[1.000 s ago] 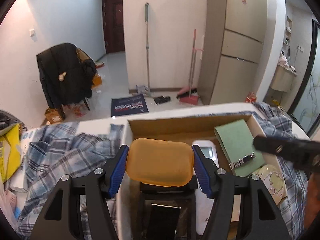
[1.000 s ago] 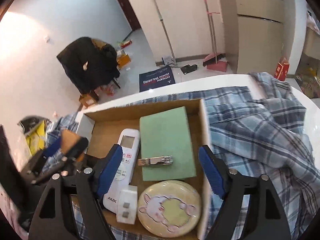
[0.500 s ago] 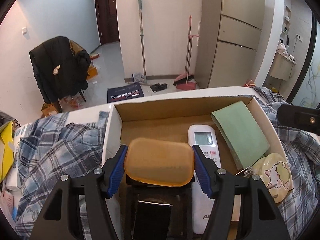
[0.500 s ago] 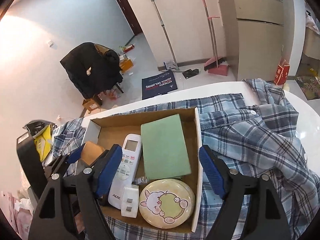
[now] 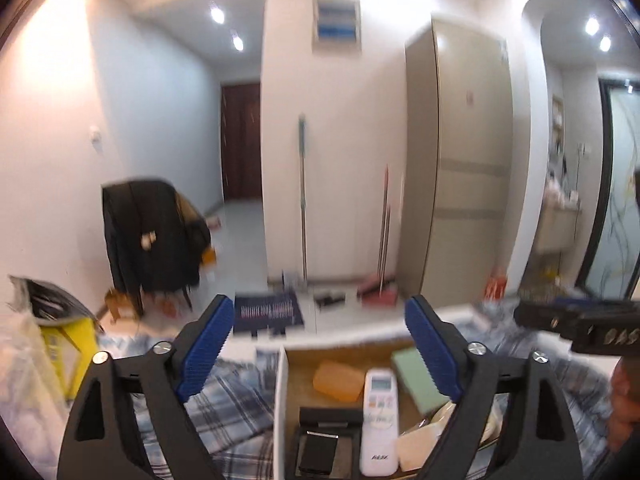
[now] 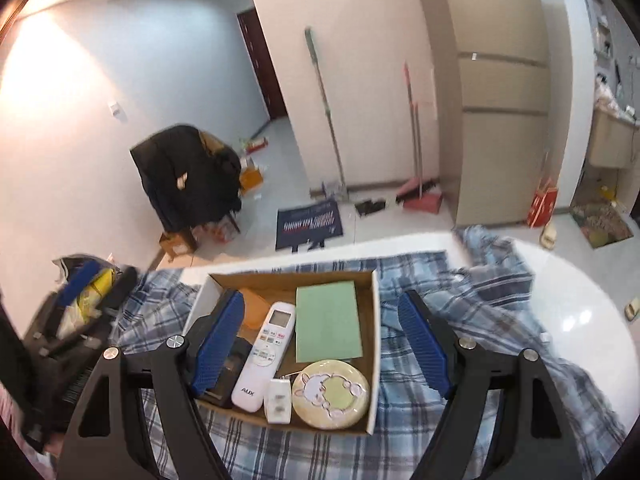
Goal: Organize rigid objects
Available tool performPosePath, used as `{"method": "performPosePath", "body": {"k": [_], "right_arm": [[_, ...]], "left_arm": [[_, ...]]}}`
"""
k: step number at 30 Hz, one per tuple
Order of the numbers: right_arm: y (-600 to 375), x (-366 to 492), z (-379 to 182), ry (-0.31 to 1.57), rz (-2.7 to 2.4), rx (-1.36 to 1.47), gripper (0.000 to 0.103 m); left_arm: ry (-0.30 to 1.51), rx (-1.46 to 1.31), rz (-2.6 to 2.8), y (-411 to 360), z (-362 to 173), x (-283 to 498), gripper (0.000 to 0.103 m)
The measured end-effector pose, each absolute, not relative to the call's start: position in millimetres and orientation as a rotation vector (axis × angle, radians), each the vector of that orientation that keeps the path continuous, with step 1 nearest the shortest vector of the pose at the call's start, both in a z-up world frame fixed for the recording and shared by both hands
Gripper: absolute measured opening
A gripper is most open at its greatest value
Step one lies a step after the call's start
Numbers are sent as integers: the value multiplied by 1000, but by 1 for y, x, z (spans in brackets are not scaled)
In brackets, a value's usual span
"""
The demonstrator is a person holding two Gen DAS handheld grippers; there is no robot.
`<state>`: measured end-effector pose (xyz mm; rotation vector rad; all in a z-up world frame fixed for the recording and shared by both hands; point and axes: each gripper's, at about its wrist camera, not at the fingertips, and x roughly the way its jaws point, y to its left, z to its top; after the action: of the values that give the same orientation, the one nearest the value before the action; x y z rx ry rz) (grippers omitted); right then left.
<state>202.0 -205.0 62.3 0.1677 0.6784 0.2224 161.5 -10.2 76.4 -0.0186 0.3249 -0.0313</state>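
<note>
Right wrist view: the plaid cloth [image 6: 460, 320] covers the white table [image 6: 580, 280], and on it sits the cardboard box [image 6: 374, 344], its long axis running toward 12 o'clock. Inside, the green pad [image 6: 328, 328] lies at the box's 1 o'clock, lengthwise; the white remote [image 6: 264, 356] lies beside it at centre, screen end pointing to 1 o'clock. The round sheep tin [image 6: 330, 394] sits at 5 o'clock, and the orange case [image 6: 254, 312] lies flat at 11 o'clock. The right gripper [image 6: 320, 344] hangs spread wide, holding nothing. The left gripper [image 5: 320, 344] is likewise splayed and empty above the box.
</note>
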Motion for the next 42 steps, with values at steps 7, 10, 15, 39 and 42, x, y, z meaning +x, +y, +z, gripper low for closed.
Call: {"method": "performPosePath", "body": {"k": [7, 10, 15, 39, 42], "right_arm": [[-207, 119, 109, 486, 232, 82, 81], [-211, 83, 122, 370, 232, 97, 100], [-221, 35, 128, 204, 138, 105, 103], [-229, 18, 31, 121, 66, 38, 103], [-227, 19, 21, 131, 70, 29, 103]], "left_arm": [[118, -47, -49, 3, 131, 67, 103], [50, -45, -21, 0, 143, 29, 103], [36, 41, -53, -10, 146, -8, 103], [36, 67, 21, -17, 32, -19, 103], [46, 67, 36, -17, 19, -12, 103]]}}
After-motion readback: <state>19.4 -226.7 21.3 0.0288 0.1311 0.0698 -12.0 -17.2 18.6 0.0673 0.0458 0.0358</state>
